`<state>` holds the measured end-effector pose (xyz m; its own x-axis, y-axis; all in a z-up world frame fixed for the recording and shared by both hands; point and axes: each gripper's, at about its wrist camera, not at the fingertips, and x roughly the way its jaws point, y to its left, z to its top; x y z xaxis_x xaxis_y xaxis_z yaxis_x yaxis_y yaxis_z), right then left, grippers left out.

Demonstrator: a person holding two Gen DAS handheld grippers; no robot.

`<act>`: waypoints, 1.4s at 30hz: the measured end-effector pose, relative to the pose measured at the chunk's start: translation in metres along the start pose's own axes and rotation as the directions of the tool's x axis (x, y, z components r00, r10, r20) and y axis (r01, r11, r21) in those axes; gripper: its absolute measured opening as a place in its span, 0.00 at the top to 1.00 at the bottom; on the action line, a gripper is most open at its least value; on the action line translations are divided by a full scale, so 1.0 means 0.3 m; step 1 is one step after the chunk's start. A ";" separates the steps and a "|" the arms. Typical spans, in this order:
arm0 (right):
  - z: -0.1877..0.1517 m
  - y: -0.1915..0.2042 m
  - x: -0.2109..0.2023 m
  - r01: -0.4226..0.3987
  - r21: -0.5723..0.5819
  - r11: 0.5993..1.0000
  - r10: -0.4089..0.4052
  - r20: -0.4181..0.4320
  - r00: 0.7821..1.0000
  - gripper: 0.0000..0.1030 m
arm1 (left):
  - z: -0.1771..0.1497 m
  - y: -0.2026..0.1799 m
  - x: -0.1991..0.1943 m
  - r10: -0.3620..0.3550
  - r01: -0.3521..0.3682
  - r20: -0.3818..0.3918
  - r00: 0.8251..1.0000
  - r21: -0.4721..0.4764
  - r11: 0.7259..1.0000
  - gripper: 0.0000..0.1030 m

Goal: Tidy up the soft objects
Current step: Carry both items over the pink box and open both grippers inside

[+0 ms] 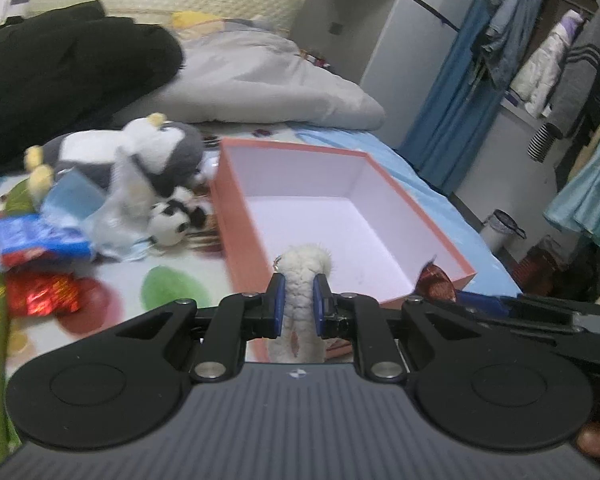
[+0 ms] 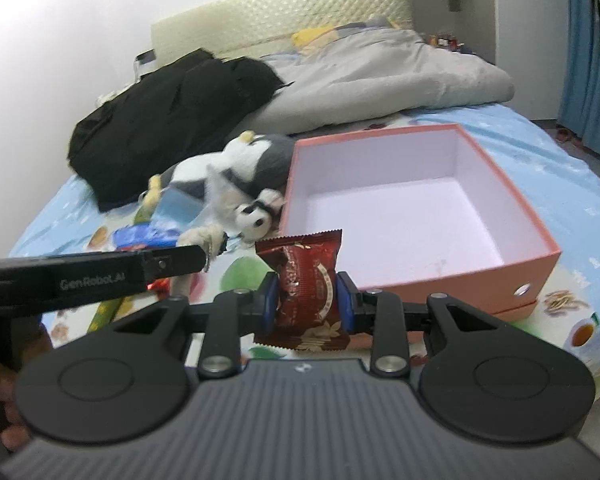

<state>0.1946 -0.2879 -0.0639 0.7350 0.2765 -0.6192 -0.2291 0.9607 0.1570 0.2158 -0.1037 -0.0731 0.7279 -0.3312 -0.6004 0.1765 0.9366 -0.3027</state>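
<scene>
Left gripper (image 1: pixel 298 300) clamps a white plush toy (image 1: pixel 300 280), right gripper (image 2: pixel 307 300) clamps a red snack packet (image 2: pixel 306 284); pink box (image 2: pixel 540 258) just ahead of both

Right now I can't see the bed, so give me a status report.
Left gripper shut on white plush toy. Right gripper shut on red snack packet. Pink box open, empty, just ahead. Nothing blocking it.

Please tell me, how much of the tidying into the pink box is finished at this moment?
Nothing is stored yet: the open pink cardboard box looks empty. In hand: the left tongs grip a small white fluffy toy, and the right tongs grip a dark red snack packet. Left on the bed: the grey-and-white plush penguin, the small panda toy and the blue wrappers.
</scene>
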 end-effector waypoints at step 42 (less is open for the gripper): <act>0.189 -0.379 0.391 0.108 0.175 0.979 -0.083 -0.144 0.986 0.45 | 0.275 -0.032 0.586 0.025 -0.023 -0.169 0.985 0.011 1.000 0.53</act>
<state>0.3430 -0.3631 -0.1108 0.6519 0.1887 -0.7345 -0.0329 0.9747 0.2212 0.3967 -0.1616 -0.1146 0.6095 -0.3223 -0.7243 0.1668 0.9453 -0.2803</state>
